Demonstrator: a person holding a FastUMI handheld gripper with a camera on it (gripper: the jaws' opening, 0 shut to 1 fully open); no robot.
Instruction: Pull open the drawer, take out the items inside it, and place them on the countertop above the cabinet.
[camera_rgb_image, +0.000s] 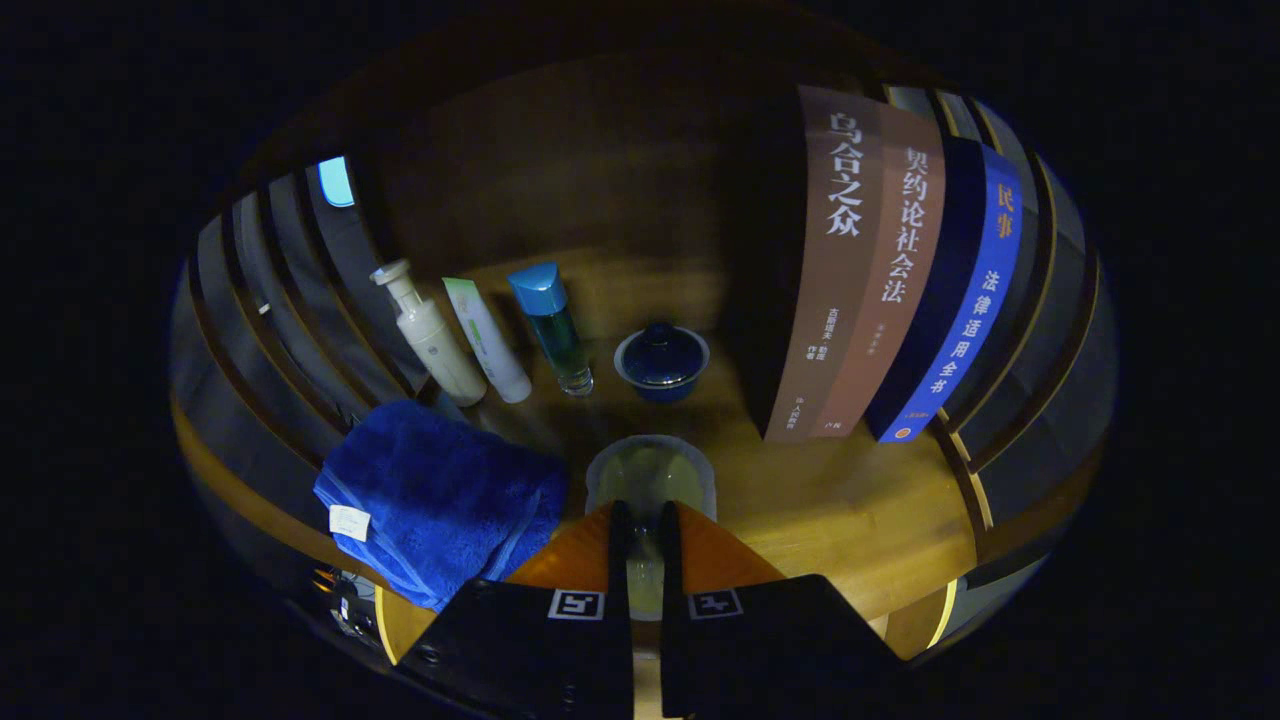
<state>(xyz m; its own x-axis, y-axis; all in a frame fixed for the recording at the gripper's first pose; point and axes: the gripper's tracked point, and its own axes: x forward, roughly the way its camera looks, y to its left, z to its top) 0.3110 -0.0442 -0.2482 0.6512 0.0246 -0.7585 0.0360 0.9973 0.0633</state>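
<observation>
Gripper view: at the bottom centre of the frame, the gripper (645, 525) is clenched on the near rim of a translucent cup (650, 478) resting on the wooden bench (850, 520). A blue towel (440, 500) lies at lower left. Beyond, across mid-frame, stand a white pump bottle (430, 335), a white tube (487, 340), a blue-capped bottle (553, 325) and a lidded blue bowl (662, 360); books (880, 270) stand upright at right.
</observation>
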